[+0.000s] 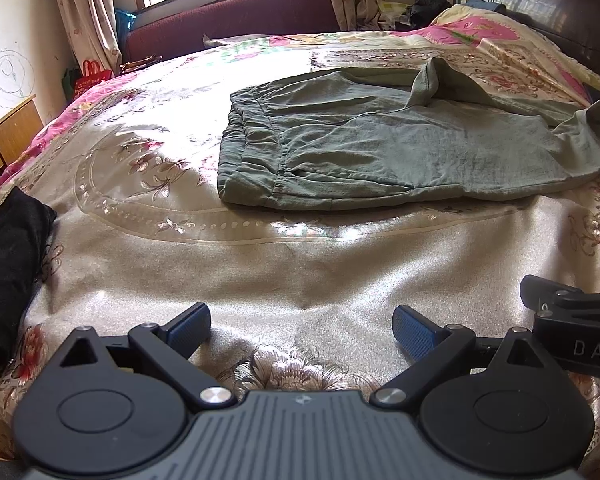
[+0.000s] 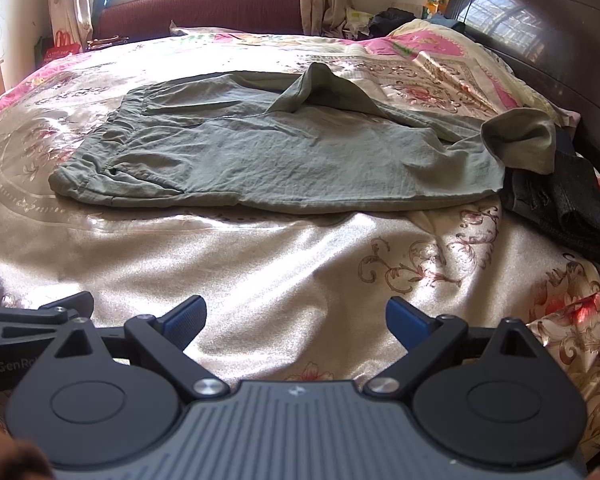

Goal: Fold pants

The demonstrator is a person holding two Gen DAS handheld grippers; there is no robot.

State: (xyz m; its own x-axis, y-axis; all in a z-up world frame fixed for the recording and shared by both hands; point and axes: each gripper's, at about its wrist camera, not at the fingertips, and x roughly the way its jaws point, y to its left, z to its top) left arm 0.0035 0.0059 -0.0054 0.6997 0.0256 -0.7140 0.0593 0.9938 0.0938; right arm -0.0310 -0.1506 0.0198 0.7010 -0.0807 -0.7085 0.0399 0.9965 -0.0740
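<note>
Grey-green pants (image 1: 380, 140) (image 2: 284, 160) lie on the floral bedspread (image 1: 260, 272) (image 2: 260, 272), waistband to the left, legs running right. One leg is bunched into a raised fold (image 1: 428, 84) (image 2: 312, 88) at the far side, and a cuff end (image 2: 520, 140) is turned up at the right. My left gripper (image 1: 302, 326) is open, well short of the pants, nothing between its fingers. My right gripper (image 2: 296, 320) is open too, also near the bed's front and apart from the pants. Each gripper's side shows in the other's view (image 1: 572, 320) (image 2: 32, 320).
A black garment (image 1: 8, 264) lies at the bed's left front. Dark clothes (image 2: 568, 208) are piled at the right beside the cuff. A dark wooden headboard (image 2: 540, 40) stands at the right, a maroon sofa (image 1: 228, 20) and window behind, a wooden cabinet (image 1: 8, 136) at left.
</note>
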